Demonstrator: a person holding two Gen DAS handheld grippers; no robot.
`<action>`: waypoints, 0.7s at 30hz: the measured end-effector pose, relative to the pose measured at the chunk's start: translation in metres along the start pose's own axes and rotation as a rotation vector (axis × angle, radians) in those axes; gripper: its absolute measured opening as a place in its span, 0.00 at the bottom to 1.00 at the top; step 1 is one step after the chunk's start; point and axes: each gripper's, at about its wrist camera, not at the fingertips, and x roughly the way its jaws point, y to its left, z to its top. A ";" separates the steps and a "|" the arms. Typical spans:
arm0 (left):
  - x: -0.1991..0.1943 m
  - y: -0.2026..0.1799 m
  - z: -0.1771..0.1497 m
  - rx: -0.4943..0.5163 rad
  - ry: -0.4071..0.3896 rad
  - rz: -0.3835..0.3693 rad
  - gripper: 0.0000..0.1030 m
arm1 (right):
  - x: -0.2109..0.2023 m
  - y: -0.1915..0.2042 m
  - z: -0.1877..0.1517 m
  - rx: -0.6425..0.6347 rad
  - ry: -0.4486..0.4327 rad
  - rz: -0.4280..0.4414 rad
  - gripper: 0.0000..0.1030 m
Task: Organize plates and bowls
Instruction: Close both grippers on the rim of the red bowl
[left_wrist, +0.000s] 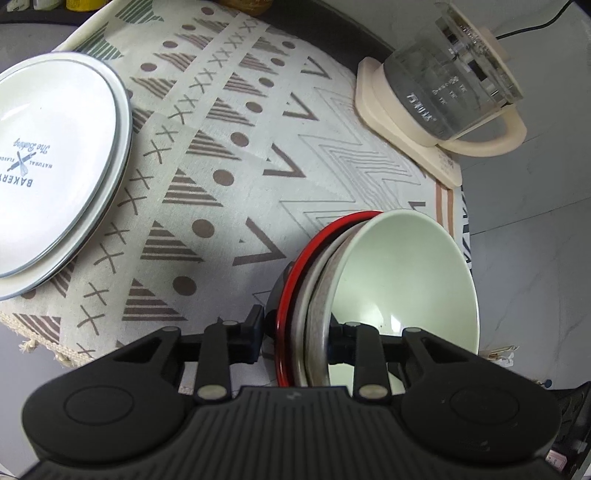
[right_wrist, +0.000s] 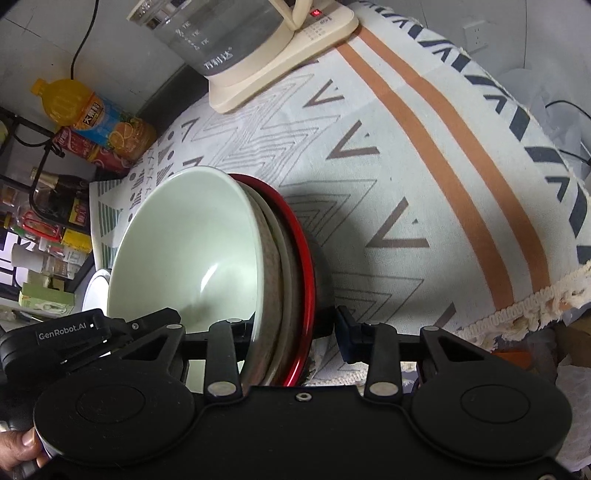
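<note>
A nested stack of bowls, with a pale green bowl (left_wrist: 399, 280) inside a speckled grey bowl (left_wrist: 319, 332) and a red-rimmed black bowl (left_wrist: 295, 288), is held above the patterned tablecloth. My left gripper (left_wrist: 297, 332) is shut on one side of the stack's rims. My right gripper (right_wrist: 291, 328) is shut on the opposite side of the same stack, where the green bowl (right_wrist: 192, 251) and the red rim (right_wrist: 306, 266) show. Two stacked white plates (left_wrist: 55, 155) with "BAKERY" lettering lie on the cloth at the left.
A glass electric kettle (left_wrist: 443, 88) on its cream base stands at the table's far right corner; it also shows in the right wrist view (right_wrist: 229, 40). Bottles (right_wrist: 96, 122) and boxes stand on a shelf beyond the table. The fringed tablecloth edge (right_wrist: 524, 314) is near.
</note>
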 end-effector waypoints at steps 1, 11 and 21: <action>-0.002 -0.002 0.000 0.007 -0.009 -0.001 0.28 | -0.001 0.000 0.001 -0.003 -0.006 0.000 0.35; -0.032 0.000 0.003 0.024 -0.110 0.001 0.28 | -0.012 0.018 0.004 -0.064 -0.058 0.044 0.35; -0.066 0.026 0.009 -0.005 -0.191 0.007 0.28 | -0.006 0.059 0.001 -0.146 -0.076 0.078 0.35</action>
